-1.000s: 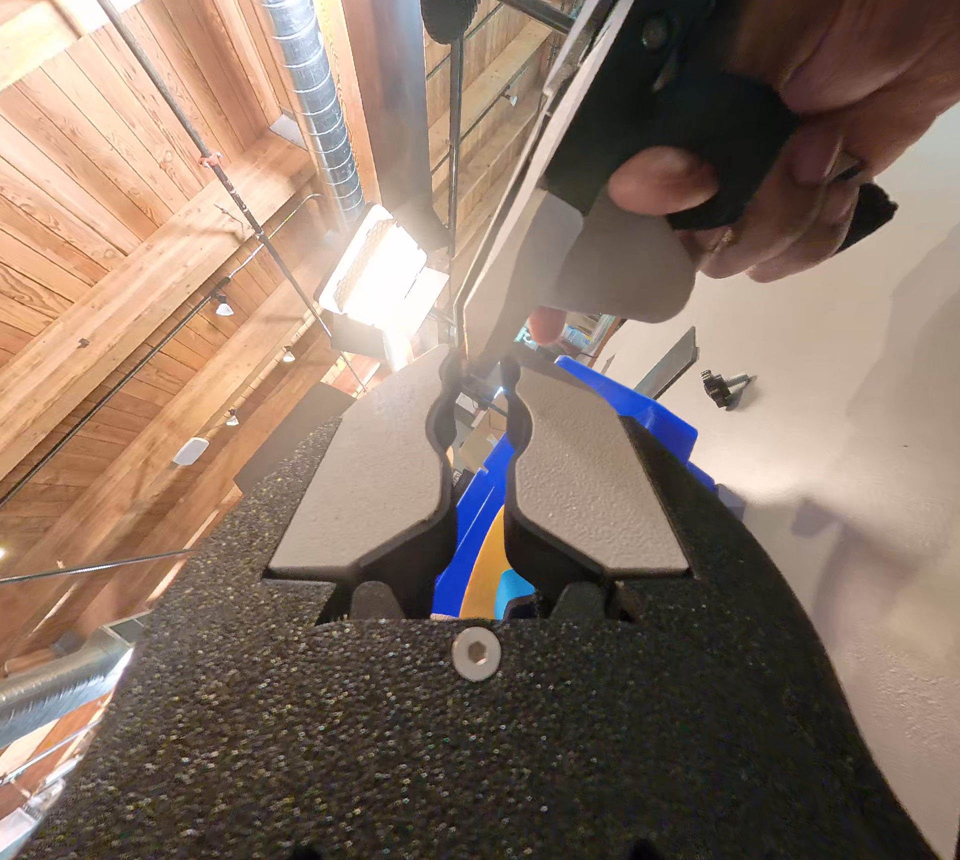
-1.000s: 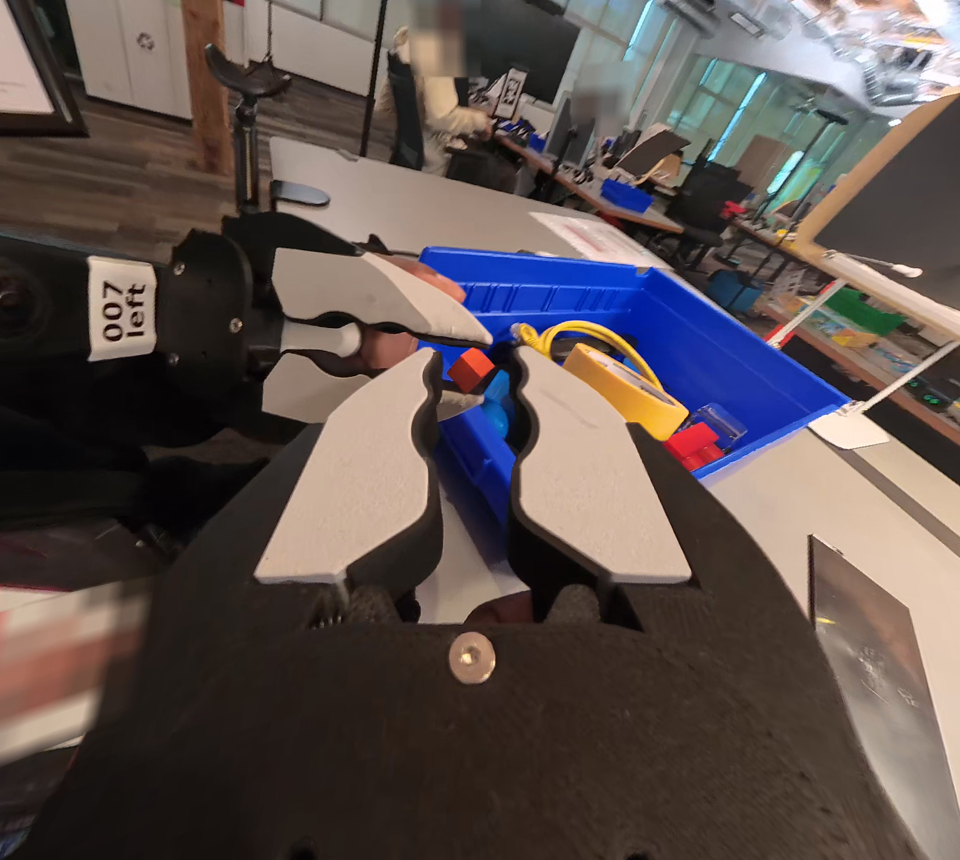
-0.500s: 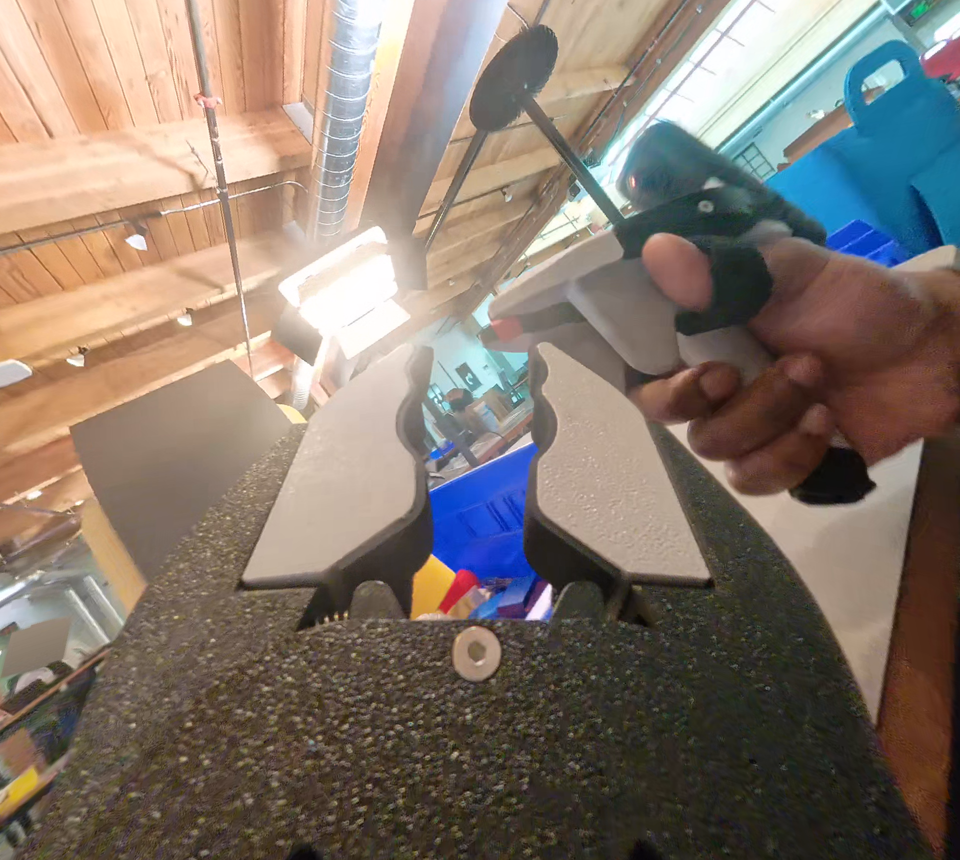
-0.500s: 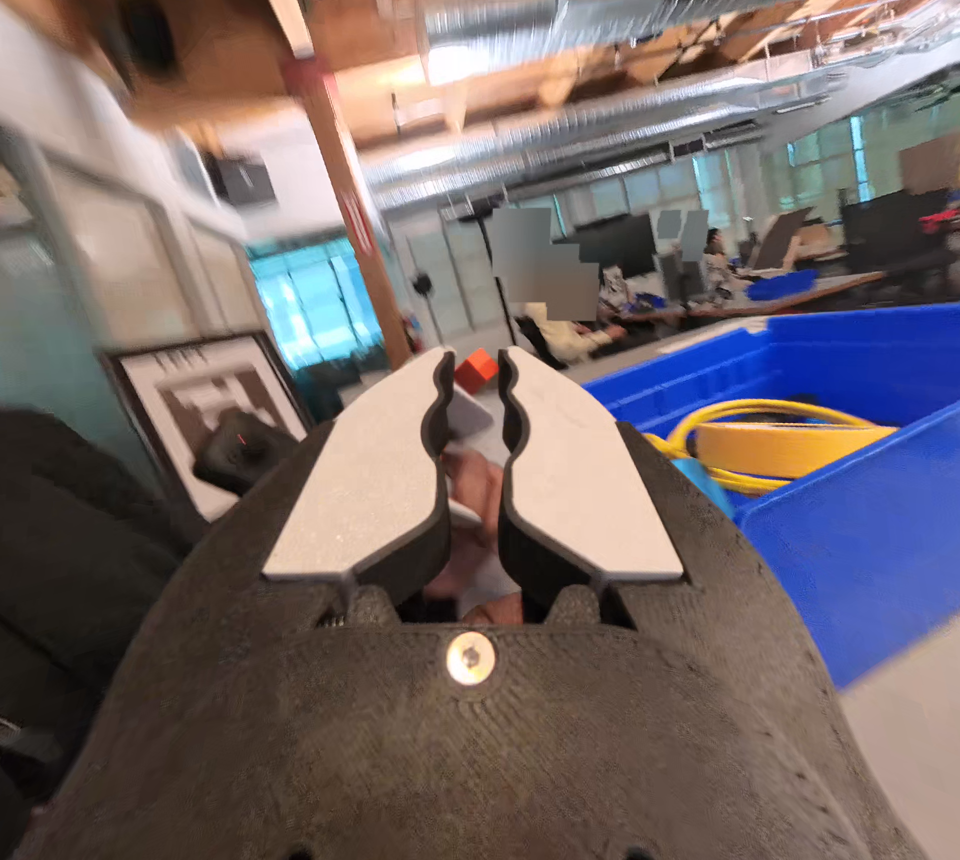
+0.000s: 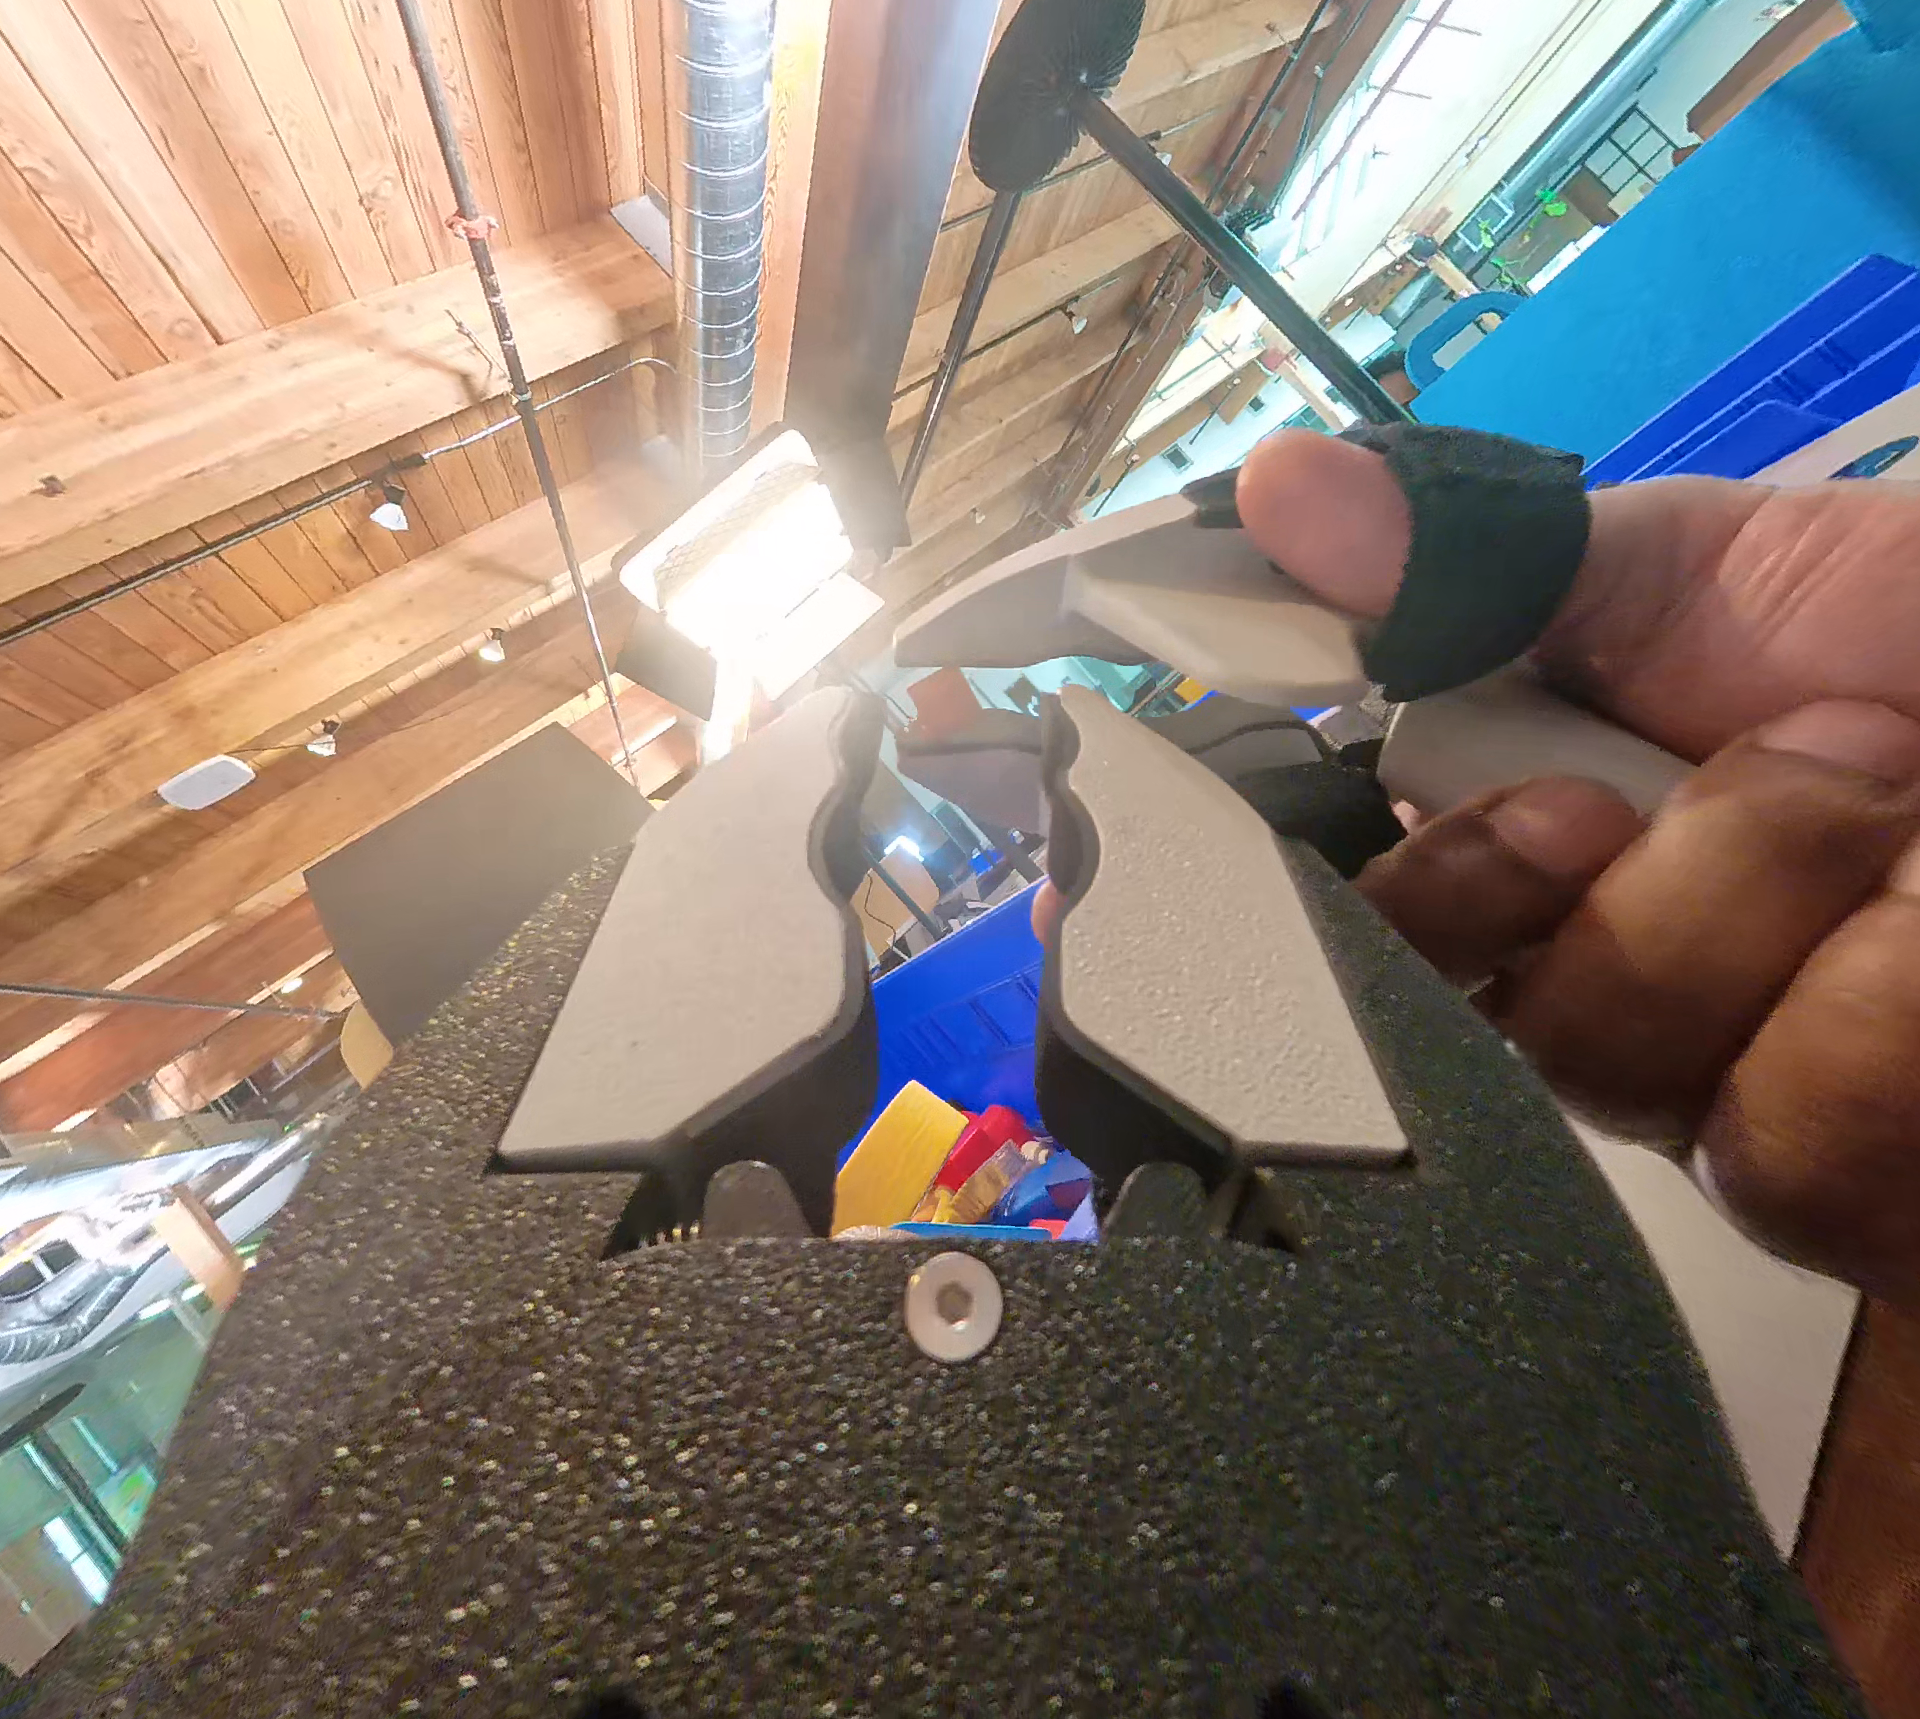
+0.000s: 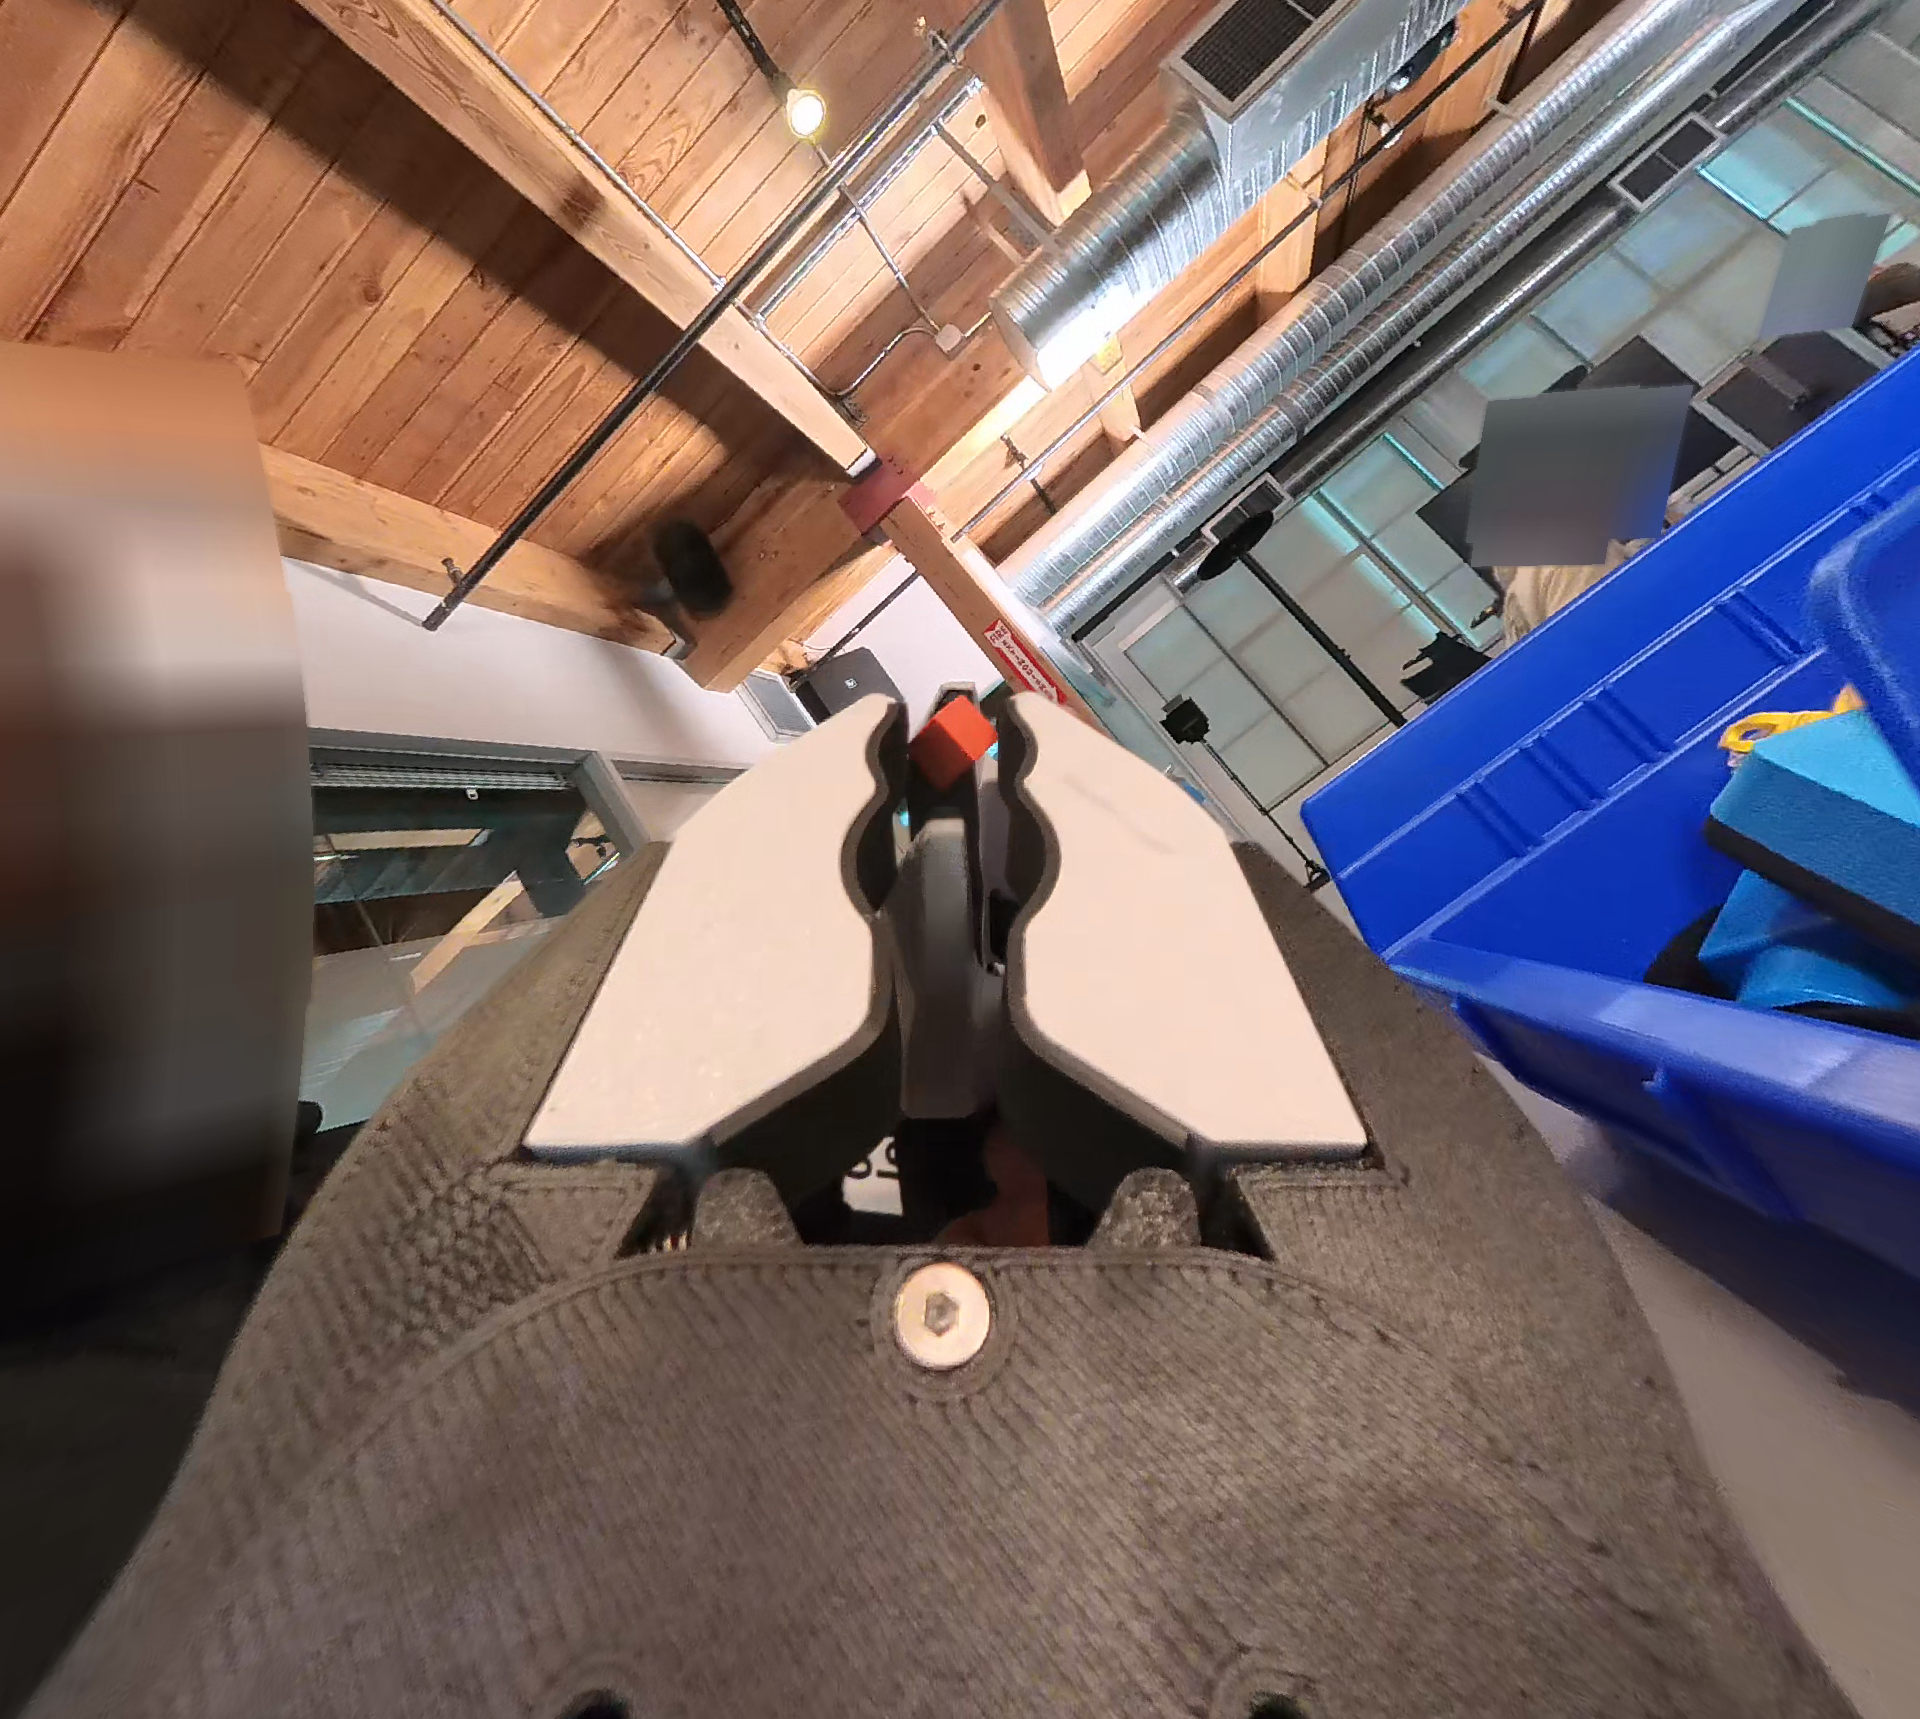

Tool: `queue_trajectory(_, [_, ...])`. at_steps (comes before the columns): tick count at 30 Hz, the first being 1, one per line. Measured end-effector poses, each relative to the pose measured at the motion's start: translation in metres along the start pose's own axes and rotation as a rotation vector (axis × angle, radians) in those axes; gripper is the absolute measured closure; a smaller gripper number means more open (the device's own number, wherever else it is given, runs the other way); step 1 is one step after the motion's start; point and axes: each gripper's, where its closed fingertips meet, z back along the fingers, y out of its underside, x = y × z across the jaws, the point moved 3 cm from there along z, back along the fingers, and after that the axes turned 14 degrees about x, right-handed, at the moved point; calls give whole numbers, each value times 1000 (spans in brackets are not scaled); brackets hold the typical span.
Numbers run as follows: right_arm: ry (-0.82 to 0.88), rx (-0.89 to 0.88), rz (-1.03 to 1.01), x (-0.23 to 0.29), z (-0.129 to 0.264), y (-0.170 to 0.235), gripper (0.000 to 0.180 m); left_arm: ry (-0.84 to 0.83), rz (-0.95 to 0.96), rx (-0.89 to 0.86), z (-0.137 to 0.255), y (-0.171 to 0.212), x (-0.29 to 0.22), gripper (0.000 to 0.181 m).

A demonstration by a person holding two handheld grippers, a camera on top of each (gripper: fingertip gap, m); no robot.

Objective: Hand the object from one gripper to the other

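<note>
A small red cube [image 6: 951, 750] sits pinched between the tips of my right gripper [image 6: 948, 713], which is shut on it. In the left wrist view the right gripper [image 5: 920, 701] comes in from the right, held by a hand [image 5: 1662, 838], with the cube [image 5: 943, 699] a dull red patch at its tips. My left gripper [image 5: 953, 711] is open and empty, its tips just in front of the cube. One left finger [image 6: 935, 931] shows edge-on through the right gripper's gap. Both cameras tilt up toward the wooden ceiling.
A blue bin [image 6: 1558, 838] lies at the right, holding teal foam pieces [image 6: 1849, 828] and a yellow cable. It also shows below the left fingers [image 5: 956, 1015] with yellow and red items [image 5: 899, 1150]. A bright light panel [image 5: 748, 568] hangs overhead. Less than 4 cm separates the two grippers' tips.
The left gripper has opened and let go of the red cube. The right gripper has closed on it. Both grippers have tilted up from the bin toward the ceiling.
</note>
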Motion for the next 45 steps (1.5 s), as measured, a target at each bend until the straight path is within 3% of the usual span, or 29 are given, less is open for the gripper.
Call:
queue_trajectory(11, [9,30,36,1,2,3,164,8,-19,19,-1,2,-3,164])
queue_trajectory(16, [121,102,195,0,3,1,163,83,73,33,-1,6,1,169])
queue_trajectory(19, [238,176,402,4,10,-8,160,176,233,36,-1,10,10,169])
queue_trajectory(25, [545,436,1058,1,28,-7,155,710,739,51,3,3,13,169])
queue_trajectory(28, [613,528,1377,0,27,10,149,879,949,56,5,5,15,170])
queue_trajectory(32, [627,454,1425,5,20,11,148,1010,1079,115,4,15,4,170])
queue_trajectory(36, [647,497,1493,0,19,18,152,1078,1154,138,2,19,-5,170])
queue_trajectory(45, [657,490,1443,-2,19,16,170,1086,1159,152,1,20,-8,167])
